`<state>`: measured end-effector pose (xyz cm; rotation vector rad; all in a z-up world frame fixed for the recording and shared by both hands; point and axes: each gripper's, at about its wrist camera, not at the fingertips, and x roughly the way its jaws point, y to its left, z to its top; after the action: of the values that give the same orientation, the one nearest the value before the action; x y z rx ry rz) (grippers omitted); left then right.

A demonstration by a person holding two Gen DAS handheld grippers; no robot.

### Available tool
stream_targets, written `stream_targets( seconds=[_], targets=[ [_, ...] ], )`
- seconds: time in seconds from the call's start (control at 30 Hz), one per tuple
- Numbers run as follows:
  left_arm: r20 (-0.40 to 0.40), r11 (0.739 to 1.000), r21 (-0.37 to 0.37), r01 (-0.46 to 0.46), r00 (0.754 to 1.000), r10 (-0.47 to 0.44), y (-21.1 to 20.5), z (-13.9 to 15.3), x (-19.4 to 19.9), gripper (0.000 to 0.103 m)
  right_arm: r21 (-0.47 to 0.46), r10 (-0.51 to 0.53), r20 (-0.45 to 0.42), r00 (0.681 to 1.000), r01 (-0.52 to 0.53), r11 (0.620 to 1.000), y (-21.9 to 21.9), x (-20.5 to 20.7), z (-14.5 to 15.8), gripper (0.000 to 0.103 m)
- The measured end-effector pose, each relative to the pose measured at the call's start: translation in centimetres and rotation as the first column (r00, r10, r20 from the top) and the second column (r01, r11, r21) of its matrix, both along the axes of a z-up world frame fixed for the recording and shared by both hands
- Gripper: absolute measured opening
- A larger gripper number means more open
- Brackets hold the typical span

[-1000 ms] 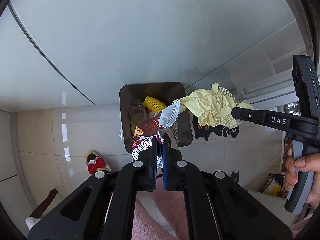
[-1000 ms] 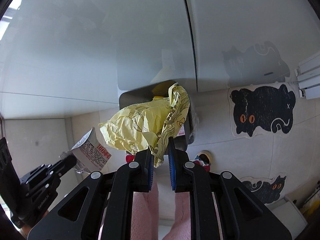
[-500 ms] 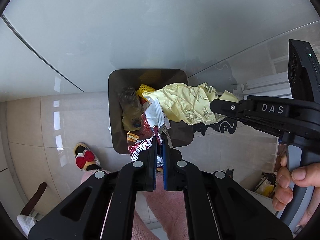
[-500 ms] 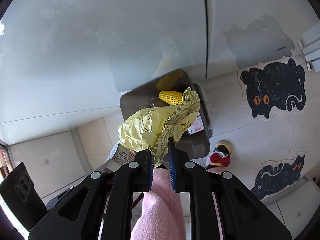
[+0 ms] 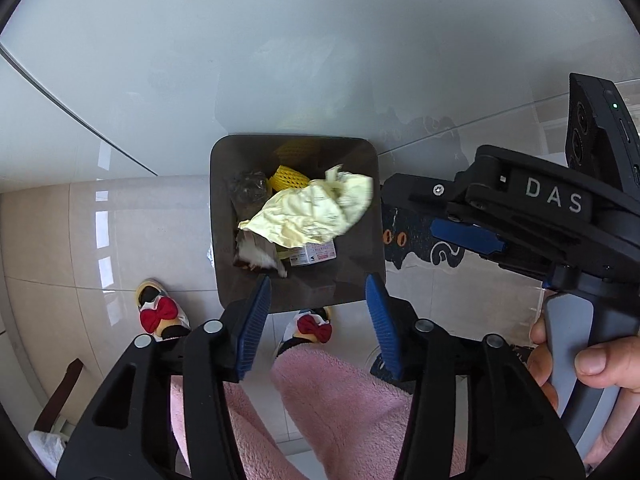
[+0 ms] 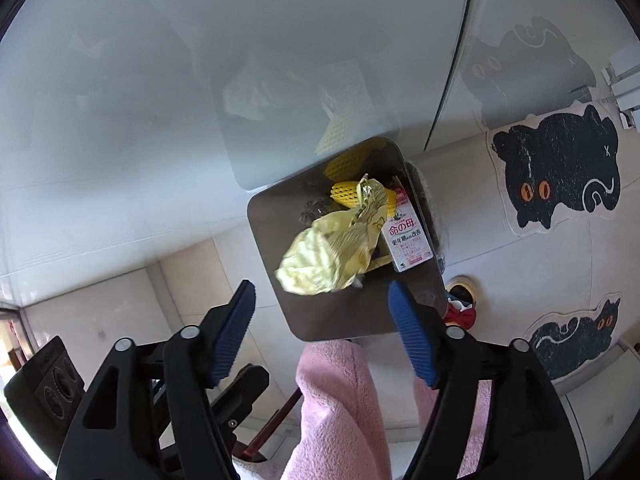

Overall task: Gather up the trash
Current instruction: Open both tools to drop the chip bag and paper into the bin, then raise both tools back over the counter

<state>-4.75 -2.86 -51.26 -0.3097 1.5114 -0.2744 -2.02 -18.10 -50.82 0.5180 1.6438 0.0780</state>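
While both grippers are hanging over it, the dark trash bin is standing on the tiled floor against a pale glossy cabinet front, so anything let go is dropping straight in. A cat-shaped mat is lying beside the bin, and pink-clad legs are standing just behind its near rim. Inside, the crumpled yellow paper is lying uppermost, over a small printed box, a yellow foam net and a snack wrapper.

The left gripper is showing its jaws apart and empty, having just been opening; the right gripper likewise. Open room is lying above the rim, so both can probably lift clear; the cabinet is closing off the far side.
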Motion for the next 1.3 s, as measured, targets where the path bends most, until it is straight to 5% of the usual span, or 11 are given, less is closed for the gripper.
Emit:
stream_targets(
  seconds=[0.1,0.3,0.47,0.67,1.0,1.13,1.3],
  targets=[
    [0.0,1.0,0.001,-0.003,1.0,0.003,-0.1,0.5,-0.1,0.07,-0.003,-0.004,0.002,1.0,0.004,1.0,-0.2,0.2,0.4,0.074],
    [0.031,1.0,0.011,-0.006,1.0,0.006,0.0,3.0,-0.4,0.092,-0.017,-0.007,0.052,0.999,0.008,1.0,-1.2,0.0,3.6,0.097],
    [0.094,1.0,0.021,-0.003,0.996,0.001,0.5,7.7,-1.0,0.095,-0.04,0.034,0.127,0.991,-0.029,0.999,-2.5,-0.9,8.7,0.1],
    [0.242,0.998,0.034,0.047,0.969,-0.054,1.1,16.6,-2.1,0.095,-0.097,0.123,0.278,0.953,-0.1,0.99,-4.7,-3.0,18.0,0.1],
    [0.543,0.998,0.012,0.068,0.837,-0.064,2.5,32.4,-1.7,0.095,-0.127,0.196,0.64,0.743,-0.149,0.981,-6.6,-3.0,34.8,0.1],
    [0.628,0.997,0.031,0.077,0.774,-0.08,1.9,36.2,-0.2,0.095,-0.079,0.128,0.689,0.714,-0.101,0.992,-7.5,-0.2,38.3,0.1],
    [0.682,0.992,0.085,0.089,0.721,-0.123,0.9,38.9,3.0,0.095,-0.093,0.096,0.69,0.717,-0.043,0.995,-8.2,4.6,39.7,0.1]
  ],
)
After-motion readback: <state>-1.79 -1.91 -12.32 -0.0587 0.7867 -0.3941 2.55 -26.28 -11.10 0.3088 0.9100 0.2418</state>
